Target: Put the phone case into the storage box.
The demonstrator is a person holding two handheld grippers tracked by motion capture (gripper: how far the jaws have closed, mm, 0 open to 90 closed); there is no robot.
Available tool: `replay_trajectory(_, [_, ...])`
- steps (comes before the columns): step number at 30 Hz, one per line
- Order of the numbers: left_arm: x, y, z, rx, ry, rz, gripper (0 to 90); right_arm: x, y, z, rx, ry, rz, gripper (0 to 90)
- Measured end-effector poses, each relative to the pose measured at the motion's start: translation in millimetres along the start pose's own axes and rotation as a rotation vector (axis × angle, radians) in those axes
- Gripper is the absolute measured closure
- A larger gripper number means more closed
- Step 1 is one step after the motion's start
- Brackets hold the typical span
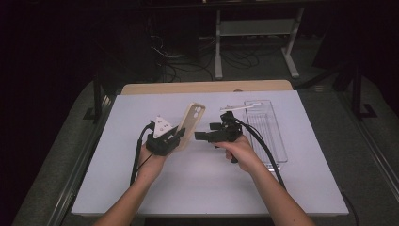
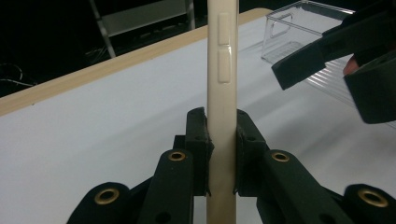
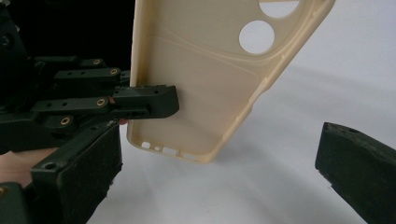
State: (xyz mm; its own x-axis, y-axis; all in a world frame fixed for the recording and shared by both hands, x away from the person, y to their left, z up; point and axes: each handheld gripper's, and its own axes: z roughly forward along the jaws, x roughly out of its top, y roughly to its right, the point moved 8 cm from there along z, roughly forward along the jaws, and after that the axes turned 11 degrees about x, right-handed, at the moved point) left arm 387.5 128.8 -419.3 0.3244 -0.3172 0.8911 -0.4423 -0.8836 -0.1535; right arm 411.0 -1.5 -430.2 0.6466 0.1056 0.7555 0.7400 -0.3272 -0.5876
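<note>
- A white bench [image 1: 141,188] fills the middle of the high view, with a person's two forearms coming in from the near edge, each hand holding a black tool above it.
- A clear plastic tray [image 1: 275,136] lies flat on the right part of the bench, its long side running away from the person. It sits just behind the right hand, probably parked within easy reach.
- A cream phone case [image 1: 192,123] is held up off the bench near the centre, between the two tools. Its long axis stands nearly upright, leaning a little to the right in the high view, camera-hole end on top and port end at the bottom.
- The left tool [image 1: 178,137] is clamped on the case's lower part, one pad on each face, seen edge-on in the left gripper view [image 2: 222,154]. This grip seems meant to present the case's hollow inner side to the other hand.
- The right tool [image 1: 201,136] points left at the case with its jaws spread wide and nothing between them; in the right gripper view the hollow side of the case [image 3: 205,84] faces it. It looks set to take hold.
</note>
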Motion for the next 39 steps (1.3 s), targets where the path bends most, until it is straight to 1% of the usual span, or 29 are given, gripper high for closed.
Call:
replay_trajectory(1, [0.0,0.6,0.0,-0.001,0.000,-0.003,79.2,-0.3,0.3,0.8,0.000,0.001,-0.001,0.0])
replay_trajectory(2, [-0.1,1.0,-0.1,-0.002,-0.001,-0.001,79.1,-0.5,-0.6,2.0,0.007,0.005,0.011,0.0])
replay_trajectory(3, [-0.1,1.6,-0.5,-0.001,-0.002,-0.001,79.2,-0.6,-0.4,2.8,0.011,0.007,0.009,0.0])
replay_trajectory(5, [-0.1,2.4,-0.4,-0.002,0.002,0.004,79.1,-0.7,-0.8,4.7,0.023,0.018,0.023,0.0])
replay_trajectory(6, [0.0,3.5,-0.6,-0.004,0.002,-0.003,79.2,-1.1,-1.4,4.8,0.025,0.019,0.036,0.0])
replay_trajectory(7, [-0.1,4.5,-1.0,-0.006,-0.001,-0.006,79.2,-0.7,-0.9,5.0,0.026,0.025,0.038,0.0])
replay_trajectory(9, [-0.2,4.9,-1.1,-0.007,0.002,0.003,79.2,0.2,-0.4,4.9,0.034,0.043,0.049,0.0])
replay_trajectory(12, [-0.1,7.8,-1.7,-0.012,0.000,0.005,79.2,0.8,-0.1,3.7,0.041,0.059,0.075,0.0])
replay_trajectory(14, [-0.2,10.0,-1.7,-0.016,0.003,0.006,79.1,1.8,0.3,3.1,0.044,0.072,0.084,0.0])
replay_trajectory(15, [-0.1,11.6,-2.0,-0.019,0.001,0.001,79.2,3.0,1.5,2.9,0.045,0.083,0.076,0.0])
replay_trajectory(16, [-0.5,11.8,-2.2,-0.021,-0.002,0.014,79.1,3.4,1.7,2.3,0.045,0.087,0.085,0.0])
replay_trajectory(17, [0.1,13.0,-1.7,-0.023,0.006,0.014,79.1,4.3,2.4,2.1,0.044,0.097,0.089,0.0])
replay_trajectory(18, [-0.1,14.3,-2.4,-0.026,-0.002,0.010,79.2,4.2,2.5,1.4,0.043,0.098,0.099,0.0])
replay_trajectory(19, [-0.1,14.7,-2.8,-0.026,-0.005,0.019,79.1,4.4,2.5,1.3,0.048,0.100,0.104,0.0])
replay_trajectory(21, [0.4,17.4,-2.4,-0.033,0.004,0.015,79.2,5.0,2.5,1.4,0.052,0.105,0.104,0.0])
replay_trajectory(23, [0.2,19.0,-3.0,-0.036,-0.002,0.021,79.1,5.8,2.6,1.6,0.053,0.115,0.106,0.0])
replay_trajectory(24, [0.8,19.5,-2.6,-0.037,0.005,0.023,79.2,6.2,2.6,1.2,0.054,0.121,0.111,0.0])
replay_trajectory(25, [1.4,21.4,-2.4,-0.039,0.012,0.008,79.1,6.9,2.9,1.2,0.057,0.127,0.108,0.0])
replay_trajectory(27, [0.8,21.4,-3.3,-0.039,0.002,0.023,79.1,7.1,2.7,1.2,0.060,0.131,0.117,0.0])
replay_trajectory(29, [0.6,22.2,-3.3,-0.041,0.002,0.026,79.1,7.2,2.1,1.6,0.068,0.133,0.120,0.0])
replay_trajectory(30, [0.6,22.4,-3.2,-0.042,0.002,0.026,79.2,7.4,1.6,1.8,0.074,0.138,0.119,0.0])
replay_trajectory(31, [0.6,22.7,-3.1,-0.042,0.003,0.026,79.2,8.0,0.4,2.1,0.083,0.145,0.130,0.0])
replay_trajectory(33, [1.1,24.0,-2.9,-0.045,0.008,0.019,79.2,8.2,-0.2,2.6,0.088,0.147,0.136,0.0])
replay_trajectory(34, [1.4,23.6,-2.9,-0.043,0.011,0.032,79.2,8.1,-0.1,2.8,0.089,0.147,0.134,0.0])
replay_trajectory(35, [1.4,23.8,-3.2,-0.045,0.009,0.034,79.2,8.5,-0.9,3.0,0.096,0.151,0.140,0.0])
replay_trajectory(36, [1.8,25.0,-3.2,-0.048,0.013,0.026,79.1,8.5,-1.1,3.1,0.097,0.152,0.140,0.0])
replay_trajectory(39, [1.0,27.4,-4.1,-0.052,0.004,0.022,79.1,8.7,-0.4,3.0,0.093,0.155,0.140,0.0])
